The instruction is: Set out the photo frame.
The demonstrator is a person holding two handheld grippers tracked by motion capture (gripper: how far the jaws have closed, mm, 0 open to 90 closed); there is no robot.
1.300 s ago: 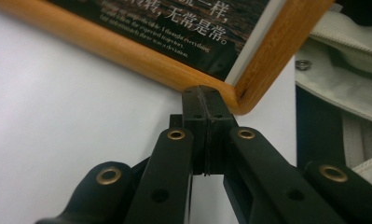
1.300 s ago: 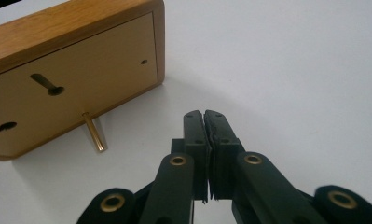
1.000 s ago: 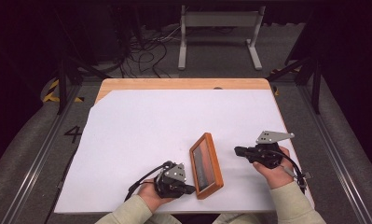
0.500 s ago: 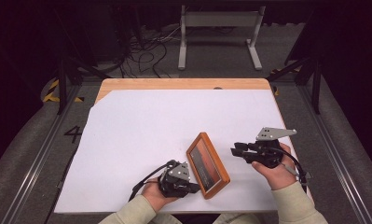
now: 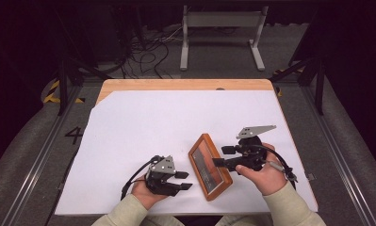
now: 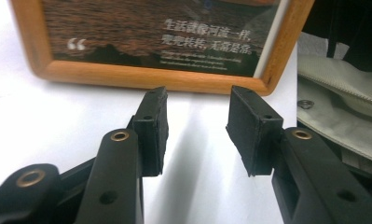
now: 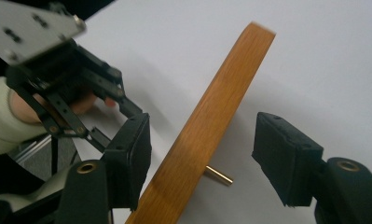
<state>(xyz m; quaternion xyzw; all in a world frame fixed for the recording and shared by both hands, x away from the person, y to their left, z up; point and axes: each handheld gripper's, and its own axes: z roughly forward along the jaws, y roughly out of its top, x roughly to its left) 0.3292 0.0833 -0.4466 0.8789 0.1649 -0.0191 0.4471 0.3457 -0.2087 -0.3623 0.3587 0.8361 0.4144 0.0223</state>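
Wooden picture frame (image 5: 210,166) near the table's near edge, between left gripper (image 5: 184,180) and right gripper (image 5: 219,157), both jaws just opened, holding nothing: withdraw each straight, avoiding the frame's edges.

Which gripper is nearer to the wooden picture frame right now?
Right. The right gripper straddles the picture frame at its edge, jaws just opened and pads clear of the wood. The left gripper, also just opened, sits short of the frame's other side, apart from it.
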